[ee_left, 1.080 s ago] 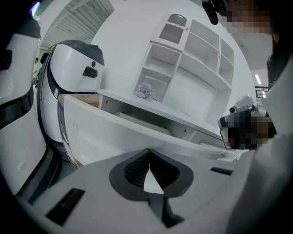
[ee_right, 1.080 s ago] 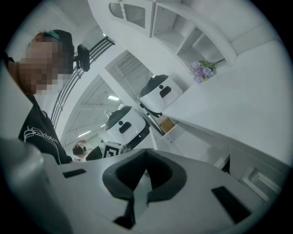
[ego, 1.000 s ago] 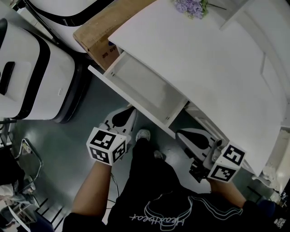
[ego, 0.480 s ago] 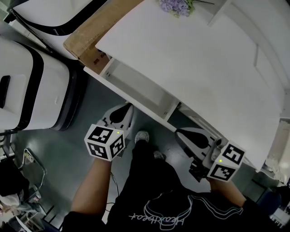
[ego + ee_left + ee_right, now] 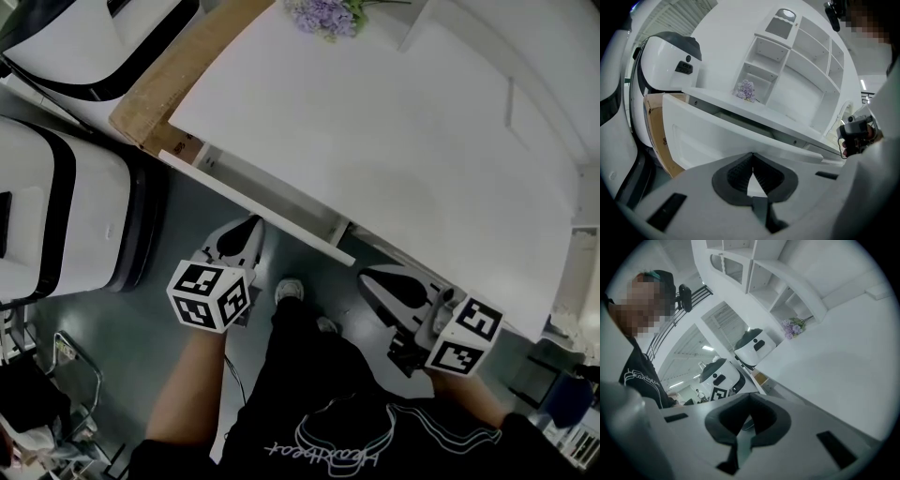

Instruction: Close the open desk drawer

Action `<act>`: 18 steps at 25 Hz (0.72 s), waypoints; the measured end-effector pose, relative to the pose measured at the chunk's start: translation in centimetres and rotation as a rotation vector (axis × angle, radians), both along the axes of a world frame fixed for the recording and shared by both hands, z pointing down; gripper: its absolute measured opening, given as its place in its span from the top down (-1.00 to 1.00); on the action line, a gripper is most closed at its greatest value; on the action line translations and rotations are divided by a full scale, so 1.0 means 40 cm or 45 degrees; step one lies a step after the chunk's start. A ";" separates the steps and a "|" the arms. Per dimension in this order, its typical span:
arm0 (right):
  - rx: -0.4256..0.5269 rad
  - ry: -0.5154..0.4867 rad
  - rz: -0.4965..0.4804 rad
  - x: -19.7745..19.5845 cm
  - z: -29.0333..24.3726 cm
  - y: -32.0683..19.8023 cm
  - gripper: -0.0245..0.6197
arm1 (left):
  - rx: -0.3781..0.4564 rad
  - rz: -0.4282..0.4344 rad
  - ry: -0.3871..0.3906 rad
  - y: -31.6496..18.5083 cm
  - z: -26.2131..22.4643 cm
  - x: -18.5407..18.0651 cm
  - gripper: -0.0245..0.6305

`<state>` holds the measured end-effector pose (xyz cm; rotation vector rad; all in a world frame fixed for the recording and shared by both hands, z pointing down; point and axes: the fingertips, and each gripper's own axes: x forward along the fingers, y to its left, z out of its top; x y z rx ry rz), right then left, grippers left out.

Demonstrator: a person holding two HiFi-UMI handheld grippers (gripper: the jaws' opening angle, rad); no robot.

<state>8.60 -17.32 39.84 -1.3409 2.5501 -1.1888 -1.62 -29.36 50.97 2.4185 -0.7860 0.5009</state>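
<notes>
drawer almost shut under the desk

the drawer [image 5: 246,199] sits nearly all the way in under the desk [image 5: 394,141]. only a thin slit of its inside shows, too narrow to tell any contents. the left gripper [image 5: 249,228], jaws clenched on nothing, has its tip at the drawer front. the right gripper [image 5: 371,279], clenched and empty too, hangs below the desk edge. flowers [image 5: 323,14] lie on the desk.

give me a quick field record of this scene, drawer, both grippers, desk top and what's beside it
drawer: nearly shut, a narrow strip sticks out from under the desk top
left gripper: jaws together, empty, pointed at the drawer front; contact unclear
right gripper: jaws together, empty, low by the desk's near edge, apart from the drawer
desk top: white, overhangs the drawer
purple flowers: at the desk's far side
cardboard box: at the desk's left end
</notes>
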 end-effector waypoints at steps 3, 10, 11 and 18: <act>-0.005 -0.001 0.027 0.014 0.000 -0.003 0.90 | -0.003 0.014 0.009 -0.009 -0.002 0.012 0.91; 0.001 -0.005 0.068 0.035 -0.006 -0.008 0.90 | -0.005 0.025 0.009 -0.028 -0.002 0.040 0.91; 0.000 -0.006 0.073 0.035 -0.006 -0.008 0.90 | -0.005 0.028 0.009 -0.031 -0.002 0.042 0.91; -0.004 -0.010 0.097 0.050 0.000 -0.010 0.90 | 0.002 0.041 0.004 -0.053 0.001 0.065 0.91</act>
